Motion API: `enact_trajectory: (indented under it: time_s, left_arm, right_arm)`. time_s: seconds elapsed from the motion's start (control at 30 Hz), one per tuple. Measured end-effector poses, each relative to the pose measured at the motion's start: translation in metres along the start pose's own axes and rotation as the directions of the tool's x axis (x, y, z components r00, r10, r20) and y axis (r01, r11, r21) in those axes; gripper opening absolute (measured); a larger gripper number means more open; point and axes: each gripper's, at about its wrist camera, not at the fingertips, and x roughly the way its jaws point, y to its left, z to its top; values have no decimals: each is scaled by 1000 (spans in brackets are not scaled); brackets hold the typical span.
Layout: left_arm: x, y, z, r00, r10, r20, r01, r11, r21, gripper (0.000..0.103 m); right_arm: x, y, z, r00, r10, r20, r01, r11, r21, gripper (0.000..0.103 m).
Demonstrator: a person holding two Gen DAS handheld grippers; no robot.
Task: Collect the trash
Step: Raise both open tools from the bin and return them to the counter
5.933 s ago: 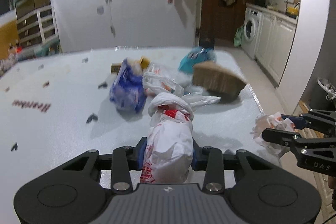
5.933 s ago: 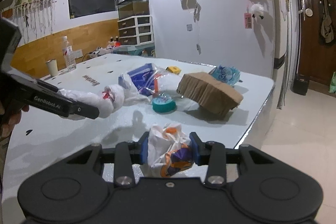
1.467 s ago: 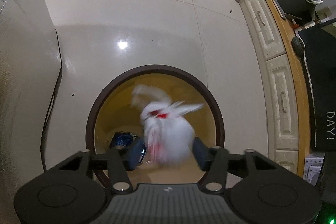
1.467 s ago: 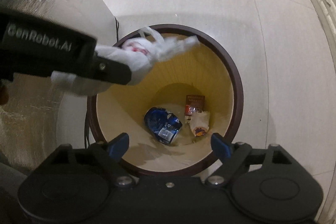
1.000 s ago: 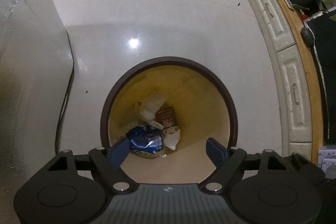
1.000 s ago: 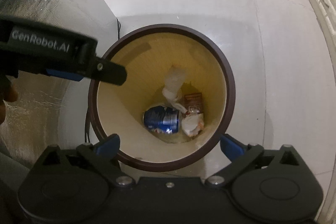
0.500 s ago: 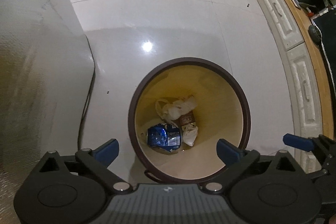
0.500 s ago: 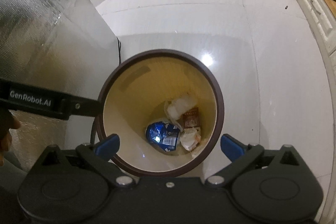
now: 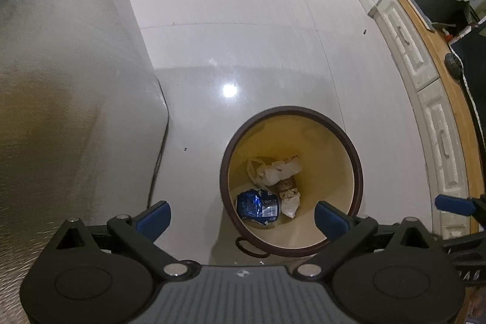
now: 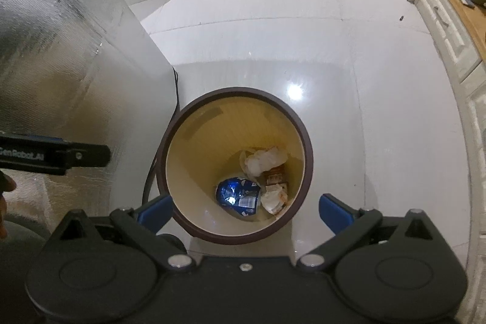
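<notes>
Both grippers hang above the round waste bin (image 9: 355, 172) with nothing in them: the left gripper (image 9: 241, 217) has its blue-padded jaws spread wide, and the right gripper (image 10: 246, 210) is spread just as wide. Neither touches the bin.

The trash sits at the bottom of the bin, inside its dark brown rim and cream wall. I count four pieces: one knotted white plastic bag (image 9: 273, 170) at the far side, one crumpled blue foil wrapper (image 9: 257, 205) nearest the cameras, one small brown packet (image 9: 285, 185) between them, and one smaller white wrapper with orange print (image 10: 275, 198) just beside the blue one. The four lie bunched together and touching, so something could be hidden underneath.

From the right wrist view the left gripper shows as a black bar at the left edge, off to the side of the bin, in front of a silvery textured panel (image 10: 60, 50). The bin stands on a pale tiled floor (image 9: 243, 35), close beside that panel, with cream cabinets (image 9: 425, 87) well apart on the other side.

I'd judge the dropping step finished. The next move calls for turning away from the bin with jaws left open, looking for whatever litter remains, none of which is visible from here
</notes>
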Motion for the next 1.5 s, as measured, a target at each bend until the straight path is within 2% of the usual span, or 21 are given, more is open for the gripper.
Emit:
enact_trajectory:
  time_s: [0.33,0.53,0.77,0.93,1.1,1.27,1.5]
  left_arm:
    - [-53,2,-19,998,-1,69,0,1000,18,100]
    - [-87,0,-30,993,8,115,-11,1000,25,100]
    - [-131,-4,-42,980,-12,197,3,999,44,100]
    - [-159,-9,-53,967,-29,253,14,998,60,100]
    - [-194,-13,-67,944,-41,326,16,997,78,100]
    - [-228,-16,-80,913,-70,402,34,995,97,100]
    - [-281,-16,-98,851,-102,516,47,992,119,100]
  right_arm:
    - [-49,0,1,997,-33,75,31,999,18,103]
    - [-81,7,0,993,-19,121,16,1000,26,103]
    - [-118,18,-11,985,-43,167,45,999,-5,103]
    - [-155,18,-20,975,-67,213,62,998,30,103]
    - [-191,22,-30,946,-116,304,110,993,35,103]
    - [-229,27,-44,903,-125,411,120,992,39,103]
    - [-273,41,-62,830,-112,547,116,993,27,103]
